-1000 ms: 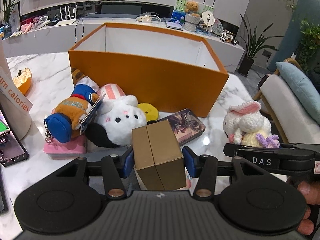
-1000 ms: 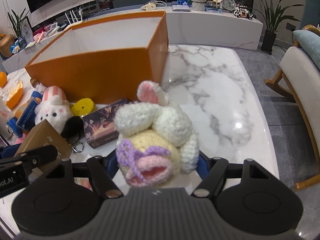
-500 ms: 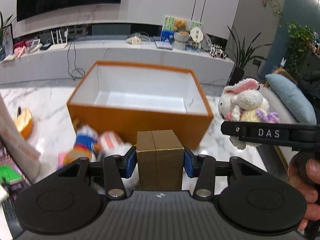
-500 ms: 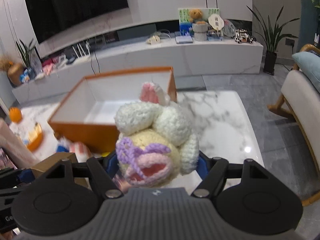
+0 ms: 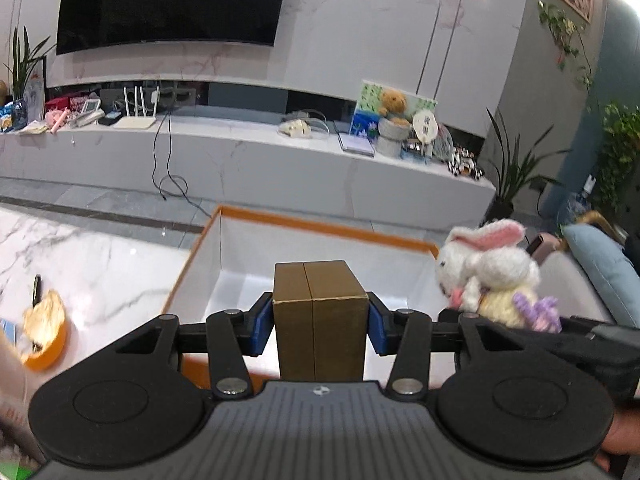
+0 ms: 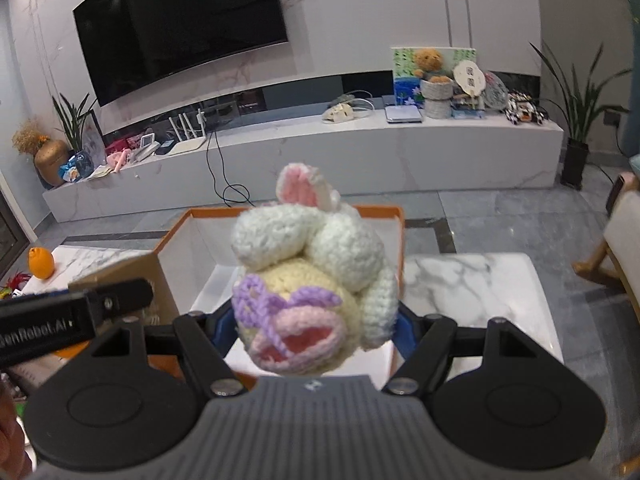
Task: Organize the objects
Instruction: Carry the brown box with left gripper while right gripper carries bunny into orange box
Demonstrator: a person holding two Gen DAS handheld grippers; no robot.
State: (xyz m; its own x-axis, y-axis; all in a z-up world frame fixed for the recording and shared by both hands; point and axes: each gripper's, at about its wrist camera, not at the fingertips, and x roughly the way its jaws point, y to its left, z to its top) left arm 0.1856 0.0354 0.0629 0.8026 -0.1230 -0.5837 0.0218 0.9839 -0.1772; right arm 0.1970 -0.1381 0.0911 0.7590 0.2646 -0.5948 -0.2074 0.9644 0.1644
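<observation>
My left gripper [image 5: 320, 322] is shut on a small brown cardboard box [image 5: 320, 316] and holds it above the near wall of the open orange box [image 5: 320, 222], whose white inside is bare. My right gripper [image 6: 314, 330] is shut on a crocheted white bunny [image 6: 312, 276] with pink ears and purple trim, held above the orange box [image 6: 176, 226]. The bunny also shows in the left wrist view [image 5: 492, 276], level with the brown box and to its right. The brown box shows at the left in the right wrist view [image 6: 156, 276].
The marble table [image 5: 80, 256] carries a peeled orange [image 5: 44, 322] at the left. A whole orange [image 6: 40, 262] sits at the table's far left. A long white TV bench [image 6: 320, 144] with clutter stands behind. A chair [image 6: 616, 248] is at the right.
Both grippers have risen from the table with their loads and moved forward over the orange box. The toys on the table have dropped out of view.
</observation>
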